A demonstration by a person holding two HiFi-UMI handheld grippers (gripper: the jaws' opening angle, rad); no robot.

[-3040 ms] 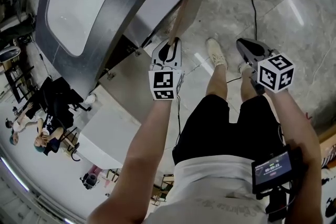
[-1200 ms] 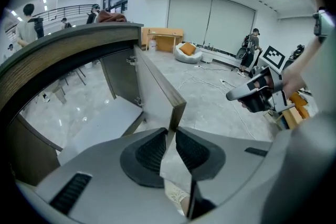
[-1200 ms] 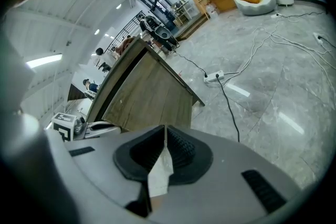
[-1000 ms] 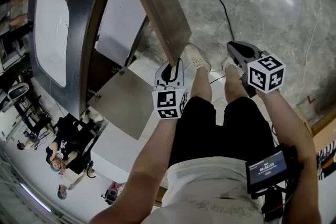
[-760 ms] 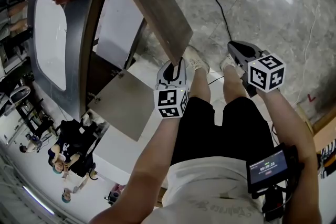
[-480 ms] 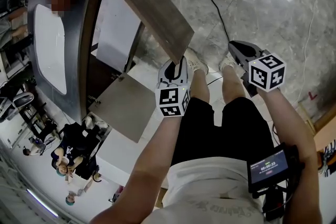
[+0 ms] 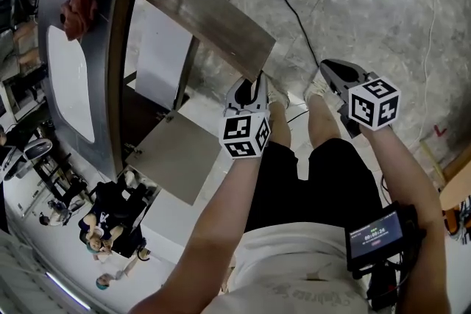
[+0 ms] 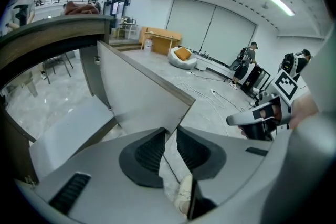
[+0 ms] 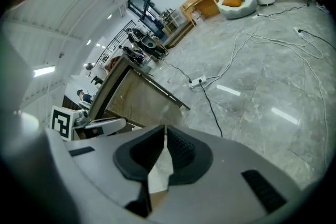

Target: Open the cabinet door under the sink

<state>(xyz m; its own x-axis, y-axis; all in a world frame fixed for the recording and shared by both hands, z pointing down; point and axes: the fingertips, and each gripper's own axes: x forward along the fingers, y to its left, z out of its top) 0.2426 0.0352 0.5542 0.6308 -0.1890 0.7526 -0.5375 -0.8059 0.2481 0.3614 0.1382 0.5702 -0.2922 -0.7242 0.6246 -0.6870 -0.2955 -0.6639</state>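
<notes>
Cabinet door point(image 7: 213, 22) under sink point(image 7: 70, 70): swung wide, free corner at left gripper point(image 7: 252, 81) | your left jaws have just been opening, corner seemingly loose between them | right gripper point(image 7: 329, 68) closed, empty | step: release | next: draw left gripper straight back, clear.

I see a matt brown wood-grain door point(image 7: 213, 22), a glossy grey marble floor point(image 7: 390, 33), and a smooth white sink point(image 7: 70, 81).

**No writing can be read**

Square black-and-white code patterns are carried on the cube point(image 7: 244, 136) of the left tool point(image 7: 251, 82) and the cube point(image 7: 376, 104) of the right tool point(image 7: 324, 67). Digits on the small screen point(image 7: 377, 236) and the shirt print point(image 7: 294, 293) are too small to be read.
</notes>
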